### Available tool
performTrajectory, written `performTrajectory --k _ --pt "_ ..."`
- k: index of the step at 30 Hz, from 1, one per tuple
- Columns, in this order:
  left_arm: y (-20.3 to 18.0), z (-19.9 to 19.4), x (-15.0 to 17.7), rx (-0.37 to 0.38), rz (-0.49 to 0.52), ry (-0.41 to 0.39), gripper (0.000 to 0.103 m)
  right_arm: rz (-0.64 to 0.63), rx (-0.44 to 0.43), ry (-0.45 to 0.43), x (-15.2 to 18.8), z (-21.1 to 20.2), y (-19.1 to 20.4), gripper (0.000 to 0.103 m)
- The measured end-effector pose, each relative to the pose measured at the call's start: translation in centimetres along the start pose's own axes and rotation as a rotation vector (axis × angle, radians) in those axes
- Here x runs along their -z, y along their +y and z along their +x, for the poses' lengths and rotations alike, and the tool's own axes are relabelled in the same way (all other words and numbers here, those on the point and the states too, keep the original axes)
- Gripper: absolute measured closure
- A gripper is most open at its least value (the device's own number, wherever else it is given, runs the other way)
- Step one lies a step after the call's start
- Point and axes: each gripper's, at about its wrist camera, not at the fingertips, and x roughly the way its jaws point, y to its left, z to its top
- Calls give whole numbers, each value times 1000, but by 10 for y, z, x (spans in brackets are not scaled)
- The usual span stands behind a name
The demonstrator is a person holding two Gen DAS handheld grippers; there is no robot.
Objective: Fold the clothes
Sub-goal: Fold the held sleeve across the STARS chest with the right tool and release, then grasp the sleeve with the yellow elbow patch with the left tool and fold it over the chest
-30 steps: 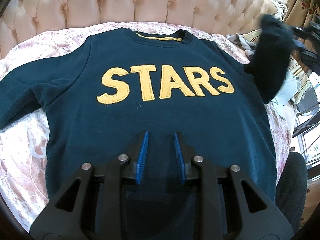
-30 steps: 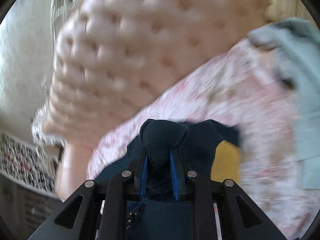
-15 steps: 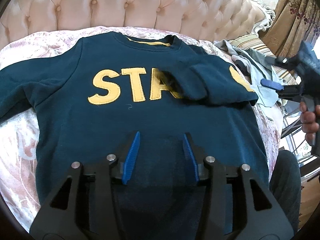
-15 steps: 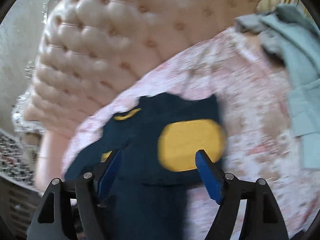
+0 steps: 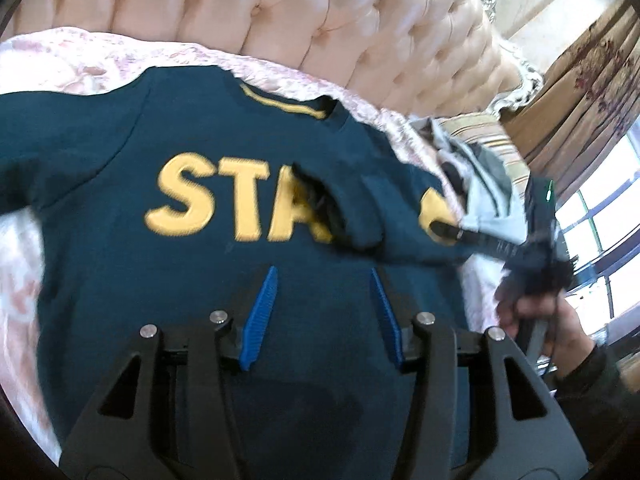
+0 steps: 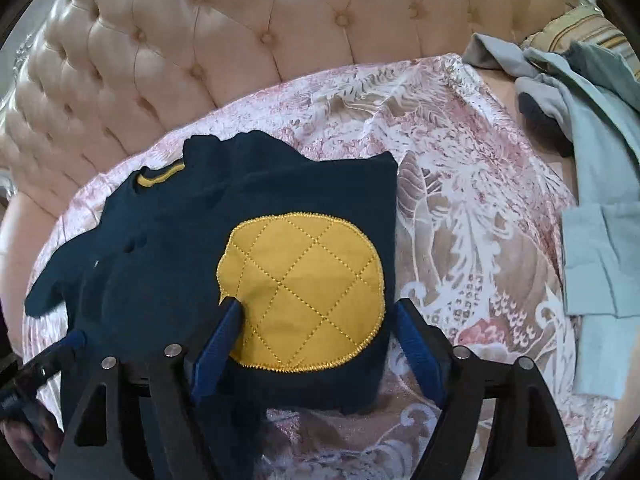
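Two tongs: both in view, both empty, pads on nothing.
left tongs (image 5: 322, 312): jaws parted about halfway, hovering over the lower chest of the sweatshirt, nothing between the blue pads.
right tongs (image 6: 316, 352): jaws wide, straddling the folded-in sleeve at the elbow patch; pads stand either side of the cloth, not pressing it.
sweatshirt (image 5: 160, 280): dark teal, lies flat, front up, on the bed (image 6: 460, 200), close below the tufted headboard (image 6: 240, 40).
long axis: collar to hem; collar toward the headboard, hem toward the person.
lettering (image 5: 224, 204): yellow, reads STA, the rest covered by the sleeve.
right sleeve (image 5: 380, 216): folded across the chest, cuff near the middle, axis crosswise to the body.
elbow patch (image 6: 304, 292): yellow quilted oval, faces up because the sleeve is turned over at the shoulder.
left sleeve (image 5: 48, 152): spread outward, not yet folded.
why so placed: garment spread flat so folds land square; sleeve brought in first to narrow the body, judged.
step in hand: right side sleeve done, left sleeve likely next.
other clothes (image 6: 600, 160): pale blue-grey pile at the bed's right edge, apart from the sweatshirt.
hand (image 5: 540, 316): the person's right hand grips the right tool's handle.
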Motion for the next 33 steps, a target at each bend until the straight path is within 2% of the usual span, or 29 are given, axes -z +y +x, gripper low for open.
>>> performTrajectory --k 4,7,9,10,11,14,16,18,23,24,25,26,27,29,31,33 --pt "6 19 -27 34 -14 30 51 -17 28 -19 2 2 6 23" --pt "6 30 -43 74 -3 42 52 -3 6 -28 1 0 2 22" --pt "1 32 -46 102 21 32 53 -7 -9 -32 4 -1 1 20" --pt "-3 33 -45 104 44 34 59 -11 -9 -29 5 -3 2 20" --pt "-9 34 -44 100 73 40 61 -16 -8 -25 5 -4 2 20" --pt "-17 41 -40 112 125 77 61 0 -27 2 1 -6 -1 20" --pt "-13 45 -41 121 93 96 62 41 -47 27 -5 -11 -7 20" --pt "-8 45 -41 133 55 105 62 67 -58 5 -16 -18 -16 20" --pt "-10 49 -35 111 80 127 62 -186 166 -100 -60 -21 -10 20" --pt "-9 51 -35 108 80 126 63 -259 179 -94 -66 -15 -4 20" --pt "-8 52 -36 103 76 123 75 -333 190 -86 -71 -9 3 20" --pt "-8 52 -37 89 87 123 91 -421 197 -76 -74 -1 12 20" --pt "-10 54 -37 71 106 124 100 -488 202 -60 -75 6 18 20" --pt "-16 48 -39 59 148 96 100 -538 246 1 -78 20 21 22" --pt "-22 29 -51 65 186 31 100 -463 245 -77 -81 2 14 22" --pt "-26 8 -64 65 216 -37 100 -303 162 -140 -75 -24 -7 21"
